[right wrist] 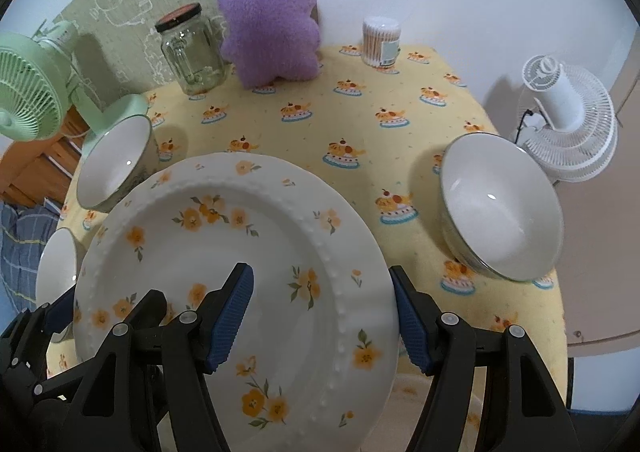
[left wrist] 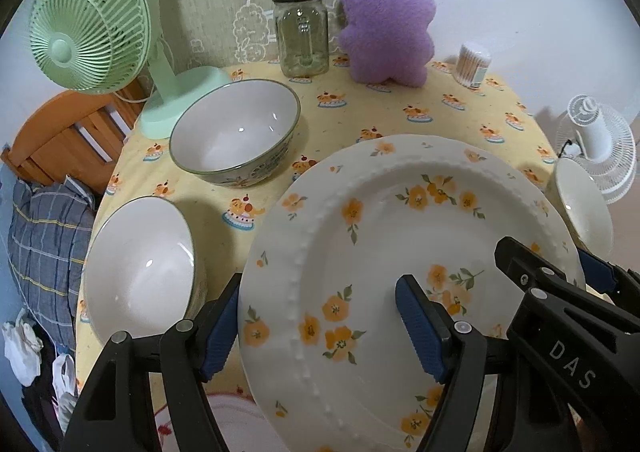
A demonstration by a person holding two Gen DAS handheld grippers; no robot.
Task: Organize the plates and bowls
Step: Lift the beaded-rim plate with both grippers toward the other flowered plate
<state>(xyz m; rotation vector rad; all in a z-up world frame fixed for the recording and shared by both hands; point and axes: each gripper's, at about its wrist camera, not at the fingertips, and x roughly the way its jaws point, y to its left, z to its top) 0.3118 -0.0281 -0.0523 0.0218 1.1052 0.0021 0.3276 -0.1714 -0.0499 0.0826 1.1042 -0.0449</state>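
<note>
Two grippers clamp one flowered plate (left wrist: 384, 252) by opposite rims above the yellow tabletop (right wrist: 360, 123): the left gripper (left wrist: 320, 328) on its left edge, the right gripper (right wrist: 324, 320) on its right. Three bowls stand around it, the right-hand bowl (right wrist: 500, 207) whole only in the right view. The plate's near edge is cut off, hiding what lies beneath.

The white round plate with orange flowers (left wrist: 380, 272) runs off the lower edge in the left wrist view and covers much of the yellow-clothed bench (left wrist: 352, 111). It hides part of the white bowl (left wrist: 584, 203) at the right. Whether the blue pads (left wrist: 420, 332) press the plate cannot be told.
</note>
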